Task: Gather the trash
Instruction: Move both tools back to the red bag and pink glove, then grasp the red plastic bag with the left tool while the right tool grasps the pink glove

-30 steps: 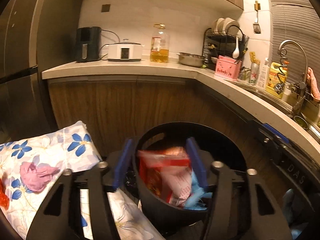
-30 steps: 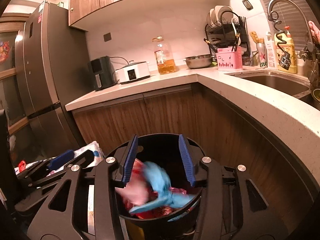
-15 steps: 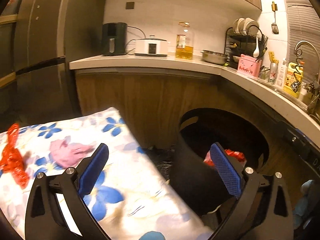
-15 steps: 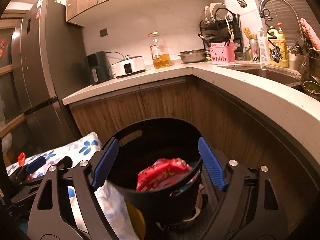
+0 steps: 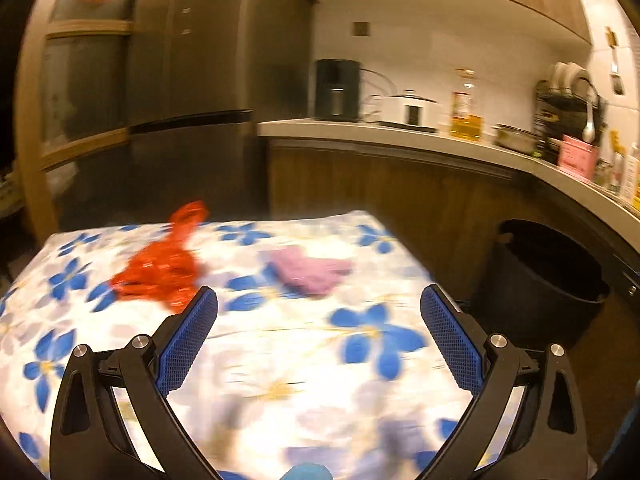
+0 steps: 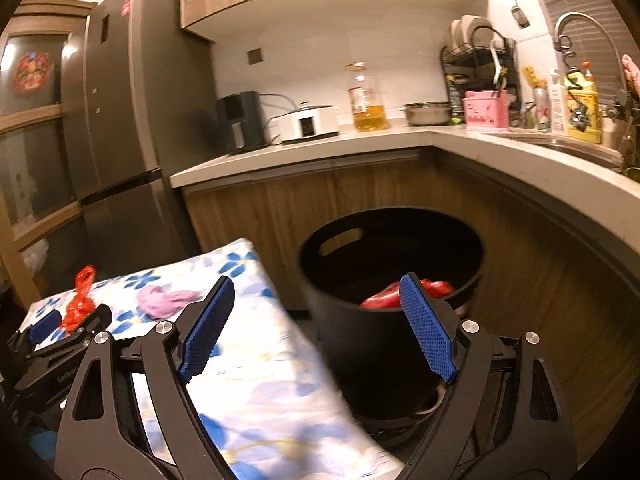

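A: Why do we hold both grippers the way we do?

B: Our left gripper (image 5: 319,308) hangs over the flowered cloth (image 5: 280,360) with its jaws spread wide and nothing between them, aimed toward the trash left on it. The red crumpled wrapper (image 5: 160,268) lies just beyond its left finger, and the pink crumpled piece (image 5: 312,272) lies a little farther on, near the middle.

A: And the right one?

B: Our right gripper (image 6: 316,304) is open and empty too, pointing between the cloth's edge and the black bin (image 6: 360,328). The bin stands on the floor just beside the cloth, so we judge each drop is a short swing. Red trash (image 6: 384,296) already lies inside.

A: What room is this?

B: A dim kitchen: wood cabinets (image 6: 320,208), a pale curved counter (image 6: 500,152) crowded with appliances and bottles, a tall dark fridge (image 6: 120,100).
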A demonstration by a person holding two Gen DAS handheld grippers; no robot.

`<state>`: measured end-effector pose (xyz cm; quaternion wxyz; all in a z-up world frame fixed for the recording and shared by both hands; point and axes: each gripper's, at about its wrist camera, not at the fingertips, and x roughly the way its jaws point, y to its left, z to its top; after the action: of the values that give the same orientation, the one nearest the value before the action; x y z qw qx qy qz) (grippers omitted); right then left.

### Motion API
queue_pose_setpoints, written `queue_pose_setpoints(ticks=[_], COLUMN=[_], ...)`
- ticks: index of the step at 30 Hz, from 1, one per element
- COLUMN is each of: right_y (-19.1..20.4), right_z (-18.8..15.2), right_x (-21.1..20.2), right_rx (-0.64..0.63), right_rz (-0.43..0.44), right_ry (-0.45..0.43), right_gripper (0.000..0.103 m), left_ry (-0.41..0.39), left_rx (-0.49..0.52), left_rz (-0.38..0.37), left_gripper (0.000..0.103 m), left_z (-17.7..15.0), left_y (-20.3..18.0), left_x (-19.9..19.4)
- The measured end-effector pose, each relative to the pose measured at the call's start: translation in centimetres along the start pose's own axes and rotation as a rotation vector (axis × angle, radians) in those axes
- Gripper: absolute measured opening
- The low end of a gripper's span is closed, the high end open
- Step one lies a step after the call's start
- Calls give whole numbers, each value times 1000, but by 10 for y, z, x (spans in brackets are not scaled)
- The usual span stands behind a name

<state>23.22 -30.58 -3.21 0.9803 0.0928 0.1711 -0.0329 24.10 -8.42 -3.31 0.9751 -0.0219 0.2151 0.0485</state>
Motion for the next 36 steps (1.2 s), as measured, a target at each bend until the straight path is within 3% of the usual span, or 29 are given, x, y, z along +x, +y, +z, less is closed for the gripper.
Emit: queue_pose_setpoints(ticks=[10, 20, 25, 31, 33, 36], right_y=[74, 126, 143, 172, 183, 197], right_z=[-24, -29, -29, -30, -32, -36], right_x=[17, 50, 74, 103, 114, 129], right_rx=[-67, -121, -128, -167, -188, -213], right_rz=[98, 161, 164, 173, 181, 182], right_ry=[54, 77, 102, 119, 129, 143], right_gripper=[84, 84, 84, 83, 83, 79], left_ry=[-3, 15, 72, 161, 191, 205], left_rx=[-80, -132, -149, -173, -201, -237], left_rz=[136, 183, 194, 177, 160, 137], left_gripper=[97, 97, 89, 61, 45, 40], left_z=[2, 13, 14, 5, 1, -4], left_y=[77, 99, 107, 115, 121, 127], left_x=[15, 59, 87, 109, 115, 119])
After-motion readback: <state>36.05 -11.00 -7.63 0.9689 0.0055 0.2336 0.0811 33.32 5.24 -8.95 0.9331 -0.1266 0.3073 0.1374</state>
